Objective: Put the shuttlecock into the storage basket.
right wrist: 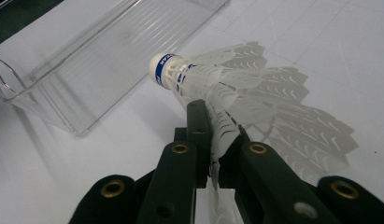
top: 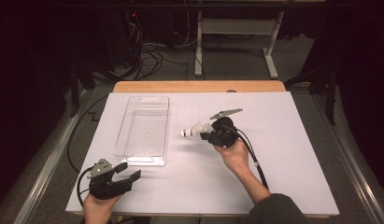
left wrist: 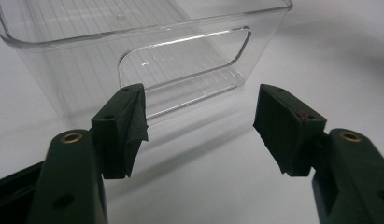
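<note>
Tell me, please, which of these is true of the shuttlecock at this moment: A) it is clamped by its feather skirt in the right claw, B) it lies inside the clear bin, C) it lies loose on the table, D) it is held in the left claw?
A: the right claw is shut on the feather skirt of the shuttlecock, cork tip pointing toward the clear bin, while the left claw is open with nothing between its jaws.

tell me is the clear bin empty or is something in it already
Empty. The clear bin shows just its ribbed floor in the high view, and the shuttlecock is outside it, clamped in the right gripper beside the bin.
</note>
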